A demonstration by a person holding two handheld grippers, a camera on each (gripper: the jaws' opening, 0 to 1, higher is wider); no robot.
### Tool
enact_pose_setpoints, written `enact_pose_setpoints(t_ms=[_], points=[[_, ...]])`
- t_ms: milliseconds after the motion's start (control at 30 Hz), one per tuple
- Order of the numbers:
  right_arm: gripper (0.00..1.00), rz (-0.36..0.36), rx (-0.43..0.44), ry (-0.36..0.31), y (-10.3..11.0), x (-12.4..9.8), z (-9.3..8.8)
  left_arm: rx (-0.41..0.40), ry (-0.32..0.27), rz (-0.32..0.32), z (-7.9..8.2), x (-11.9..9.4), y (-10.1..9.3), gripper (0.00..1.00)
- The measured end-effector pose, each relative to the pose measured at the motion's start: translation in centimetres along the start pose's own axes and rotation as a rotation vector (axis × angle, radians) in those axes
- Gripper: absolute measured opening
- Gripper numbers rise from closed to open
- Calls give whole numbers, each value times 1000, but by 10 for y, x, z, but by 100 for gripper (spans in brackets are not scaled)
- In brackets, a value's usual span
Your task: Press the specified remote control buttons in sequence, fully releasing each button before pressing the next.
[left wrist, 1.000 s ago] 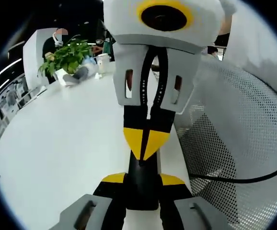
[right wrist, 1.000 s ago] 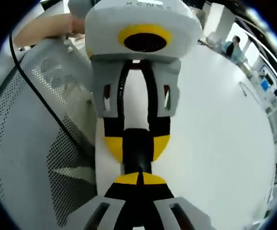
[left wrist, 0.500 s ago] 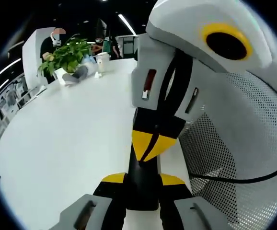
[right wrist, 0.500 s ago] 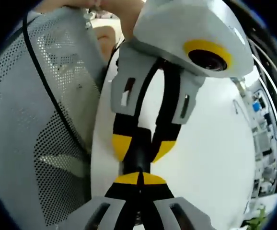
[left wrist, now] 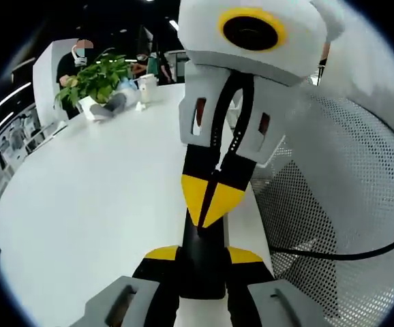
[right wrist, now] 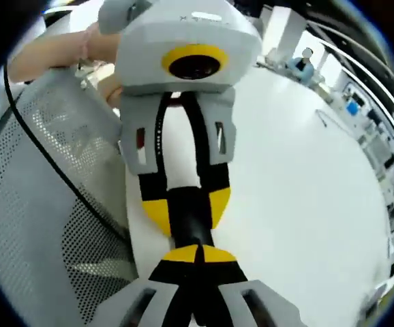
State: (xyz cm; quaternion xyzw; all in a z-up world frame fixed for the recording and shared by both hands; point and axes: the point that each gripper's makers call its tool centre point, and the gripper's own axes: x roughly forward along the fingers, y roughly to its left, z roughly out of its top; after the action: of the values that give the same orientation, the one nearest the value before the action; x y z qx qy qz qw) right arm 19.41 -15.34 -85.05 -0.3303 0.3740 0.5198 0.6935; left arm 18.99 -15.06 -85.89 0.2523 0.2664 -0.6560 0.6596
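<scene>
right gripper (left wrist: 212, 208) has swung back upright over the slim black remote control (left wrist: 202, 262) since half a second ago, its yellow-tipped jaws together, tips on the remote's upper face. left gripper (left wrist: 202, 255) has its jaws clamped on the remote's sides, above the smooth white counter (left wrist: 88, 204). perforated white mesh chair back (left wrist: 347, 197) beside it. leafy green potted plant (left wrist: 95, 80) far off.

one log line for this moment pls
left gripper: shut on remote | right gripper: shut, tips at remote face | phase: button press | below: white table
</scene>
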Motion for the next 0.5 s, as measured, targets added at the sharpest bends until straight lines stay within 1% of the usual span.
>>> enact_pose_setpoints(t_ms=[167,300,500], points=[[0,33,-37,-19,6,0,9,0,-1,-1,0,0,0,24],[0,40,-62,10,7,6,5,0,-4,-2,0,0,0,24],[0,48,-77,16,7,5,6,0,-5,-2,0,0,0,24]])
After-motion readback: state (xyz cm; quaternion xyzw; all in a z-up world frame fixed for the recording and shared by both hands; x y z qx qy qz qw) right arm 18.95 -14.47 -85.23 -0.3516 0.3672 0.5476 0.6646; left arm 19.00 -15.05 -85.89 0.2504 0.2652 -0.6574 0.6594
